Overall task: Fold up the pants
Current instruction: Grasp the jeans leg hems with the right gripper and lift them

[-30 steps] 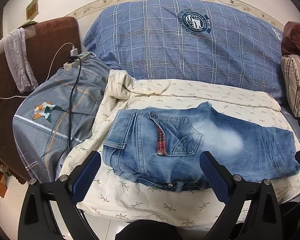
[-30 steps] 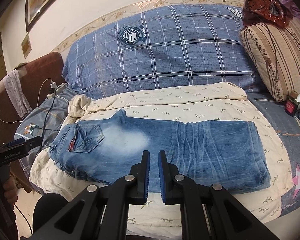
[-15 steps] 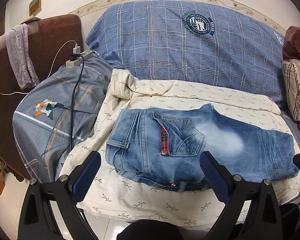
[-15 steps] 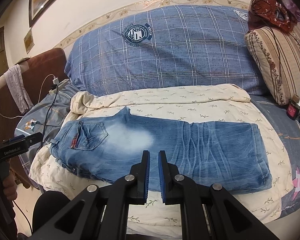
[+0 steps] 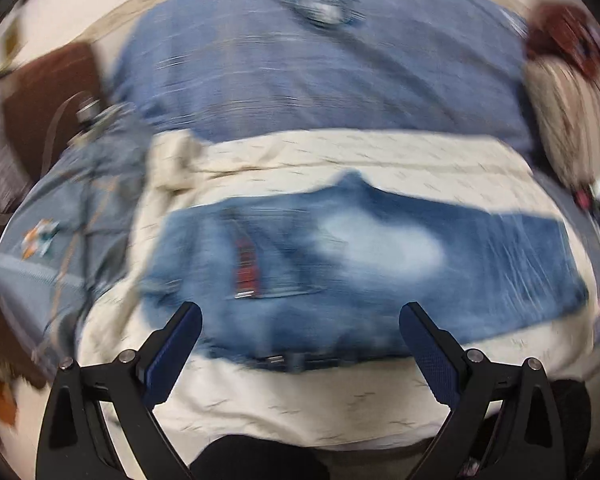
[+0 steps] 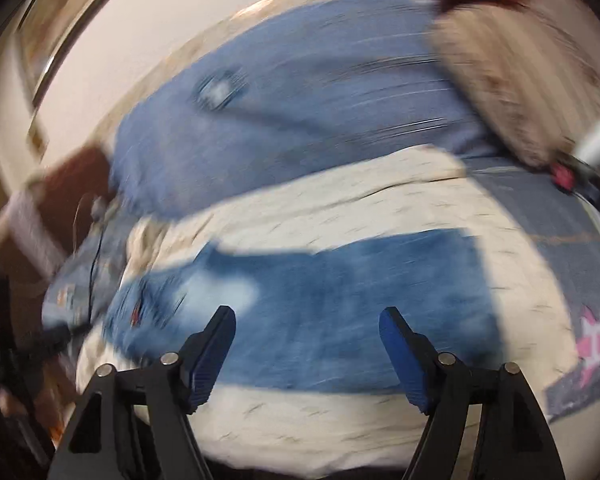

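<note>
Left wrist view is smeared by motion, yet the main things read clearly. The left gripper (image 5: 300, 322) has its jaws released and spread wide, with nothing pressed between them. The jeans (image 5: 380, 248) lie flat just beyond and between the two jaws, stretched sideways on a cream sheet (image 5: 300, 404) that covers the bed; the waist end with a red-trimmed pocket (image 5: 246, 268) sits ahead of the left-hand jaw, and the leg end runs past the right-hand jaw. A blue checked pillow (image 5: 320, 80) lies further out, behind the sheet.

From the right wrist view, the right gripper (image 6: 306, 322) has jaws that are opening, with nothing gripped; the jeans (image 6: 340, 308) lie just ahead of them, across the gap and apart from the pads (image 6: 400, 344).
</note>
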